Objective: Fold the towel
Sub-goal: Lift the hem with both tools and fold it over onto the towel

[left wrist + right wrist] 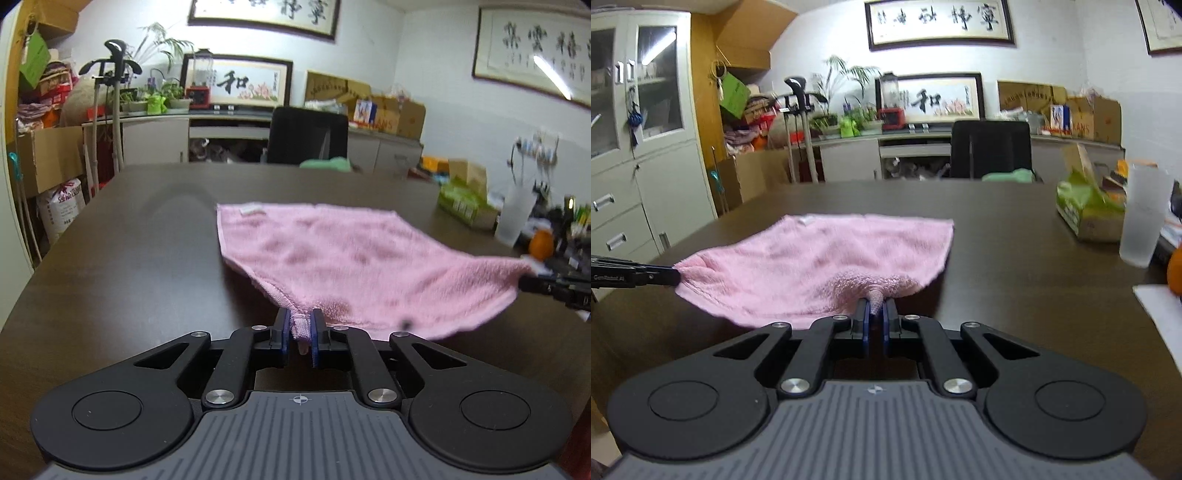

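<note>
A pink towel [354, 258] lies spread on the dark wooden table [129, 258], its near edge lifted off the surface. My left gripper [300, 321] is shut on the near left corner of the towel, pink cloth bunched between its blue pads. My right gripper [874, 308] is shut on the near right corner of the same towel [820, 258]. Each gripper shows in the other view: the right gripper [532, 273] at the right edge, the left gripper [674, 277] at the left edge. The far edge with a white label [252, 209] rests flat.
A frosted plastic cup [1145, 218], a green tissue box [1086, 206] and an orange [1174, 271] stand along the table's right side [1015, 258]. A white sheet [1160, 306] lies near the right front. A black chair [991, 147] and a green cloth [1008, 176] are beyond the far edge.
</note>
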### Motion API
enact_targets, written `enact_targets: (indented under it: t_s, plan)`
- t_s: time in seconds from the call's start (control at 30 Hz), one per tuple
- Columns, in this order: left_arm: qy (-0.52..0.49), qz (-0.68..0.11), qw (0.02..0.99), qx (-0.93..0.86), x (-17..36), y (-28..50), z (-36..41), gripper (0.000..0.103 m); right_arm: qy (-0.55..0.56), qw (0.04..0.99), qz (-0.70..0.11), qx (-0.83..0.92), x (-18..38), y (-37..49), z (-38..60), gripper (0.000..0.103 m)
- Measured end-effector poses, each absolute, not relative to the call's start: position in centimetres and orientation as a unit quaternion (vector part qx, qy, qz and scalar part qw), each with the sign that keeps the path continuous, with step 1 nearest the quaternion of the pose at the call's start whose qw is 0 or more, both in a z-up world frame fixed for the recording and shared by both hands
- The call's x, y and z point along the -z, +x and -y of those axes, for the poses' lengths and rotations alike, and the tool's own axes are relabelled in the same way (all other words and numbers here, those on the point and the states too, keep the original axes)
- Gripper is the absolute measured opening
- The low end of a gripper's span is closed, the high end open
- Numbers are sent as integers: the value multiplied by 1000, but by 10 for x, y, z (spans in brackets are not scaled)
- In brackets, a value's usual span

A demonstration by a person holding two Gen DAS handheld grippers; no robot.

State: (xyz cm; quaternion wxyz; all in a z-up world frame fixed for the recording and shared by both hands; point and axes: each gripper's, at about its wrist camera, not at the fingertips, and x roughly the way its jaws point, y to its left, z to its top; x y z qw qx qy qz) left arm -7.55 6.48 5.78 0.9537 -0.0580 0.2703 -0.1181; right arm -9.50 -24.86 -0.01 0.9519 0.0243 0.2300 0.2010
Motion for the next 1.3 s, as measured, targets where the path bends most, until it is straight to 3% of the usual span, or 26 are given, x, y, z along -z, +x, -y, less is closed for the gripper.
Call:
enact_targets:
  t_s: [0.5,0.87,1.07,1.2,1.3]
  plan:
    - [-135,-263,952,79,-90,40,-83,11,84,955,-222,-179,-45,24,232,7]
    - [-135,-315,939,19,-52,142,-84,11,116,938,-297,-138,5,141,220,8]
    - [-146,-342,928,8,-32,158,-86,17,122,928,-325,-134,24,150,216,24]
    - [-150,-316,937,-6,-47,145,-97,23,138,937,-294,-129,16,136,224,43]
    - [-153,-296,943,-14,-60,135,-106,34,145,942,-278,-120,12,129,233,43]
